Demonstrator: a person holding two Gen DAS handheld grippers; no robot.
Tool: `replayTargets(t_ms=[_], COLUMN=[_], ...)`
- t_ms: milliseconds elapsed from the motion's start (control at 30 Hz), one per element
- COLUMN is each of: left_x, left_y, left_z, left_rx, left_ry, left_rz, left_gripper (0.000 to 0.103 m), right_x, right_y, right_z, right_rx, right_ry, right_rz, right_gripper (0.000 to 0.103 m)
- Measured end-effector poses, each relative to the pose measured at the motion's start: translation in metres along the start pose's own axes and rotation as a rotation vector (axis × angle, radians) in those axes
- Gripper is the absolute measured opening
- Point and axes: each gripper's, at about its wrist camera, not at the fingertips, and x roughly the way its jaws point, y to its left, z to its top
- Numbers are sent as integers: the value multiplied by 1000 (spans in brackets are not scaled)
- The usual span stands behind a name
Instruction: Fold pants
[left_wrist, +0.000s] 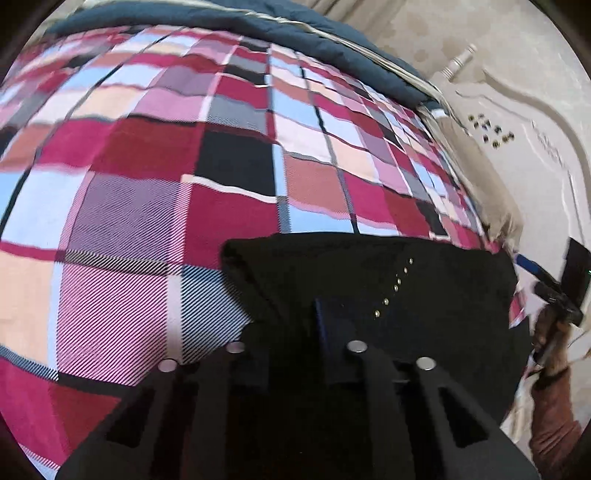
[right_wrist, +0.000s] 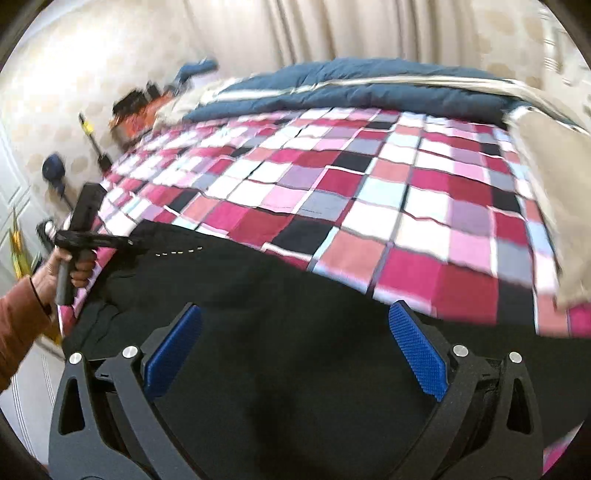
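Observation:
Black pants (left_wrist: 369, 280) with a short row of metal studs lie flat on the plaid bedspread (left_wrist: 155, 177). My left gripper (left_wrist: 325, 325) is shut, its dark blue pads pinched together on the near part of the pants. In the right wrist view that left gripper (right_wrist: 138, 243) is held by a hand in a rust-coloured sleeve, with its tip at the pants' left edge beside the studs. My right gripper (right_wrist: 295, 347) hovers open over the black pants (right_wrist: 280, 295), its blue pads (right_wrist: 417, 350) wide apart with nothing between them. It shows blurred at the right edge of the left wrist view (left_wrist: 535, 273).
A dark blue quilt (right_wrist: 332, 85) lies along the far side of the bed, with a beige pillow or blanket (right_wrist: 546, 192) at the right. Curtains (right_wrist: 295, 33) hang behind. Small items (right_wrist: 133, 110) sit by the wall at the left; a white door (left_wrist: 524, 122) stands beside the bed.

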Motion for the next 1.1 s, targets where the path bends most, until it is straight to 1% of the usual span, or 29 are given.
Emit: replayTargets(t_ms=[67, 100, 133, 200, 233, 300, 400, 433, 467, 567, 633, 700, 800, 900, 1033, 1100], left_x=[0, 1, 1, 2, 2, 2, -3, -6, -10, -23, -32, -44, -61, -76, -94, -99], left_y=[0, -2, -5, -8, -7, -6, -6, -7, -7, -14, -22, -30, -43, -48, -45, -41], left_z=[2, 2, 3, 4, 4, 5, 4, 4, 3, -2, -6, -15, -31, -50, -83, -100], left_rx=[-1, 7, 21, 37, 36, 26, 29, 31, 32, 48, 67, 89, 117, 123, 108, 98], left_ry=[7, 6, 6, 7, 8, 10, -7, -18, -33, -79, -112, -147, -179, -195, -213, -212], left_rz=[9, 15, 27, 37, 38, 32, 16, 7, -10, -62, -100, -145, -183, -201, -203, -208], left_gripper=[12, 12, 11, 11, 11, 10, 9, 9, 9, 9, 9, 9, 9, 9, 9, 10], right_x=[24, 40, 50, 75, 84, 82, 57, 43, 31, 2, -22, -37, -64, -79, -86, -86], right_y=[-8, -12, -15, -22, -25, -22, -16, -11, -6, 11, 29, 38, 60, 85, 104, 107], right_z=[10, 16, 16, 14, 11, 8, 8, 7, 3, -9, -26, -38, -72, -108, -153, -173], right_rx=[-21, -25, -20, 13, 24, 3, -1, -8, -24, -66, -103, -116, -149, -180, -186, -169], right_ry=[70, 124, 163, 282, 325, 323, 248, 207, 165, 87, 24, -19, -82, -111, -102, -89], right_rz=[6, 21, 36, 65, 54, 46, 31, 27, 14, -42, -93, -126, -186, -231, -268, -269], right_gripper=[101, 99, 72, 20, 20, 18, 17, 16, 16, 15, 15, 14, 14, 14, 14, 14])
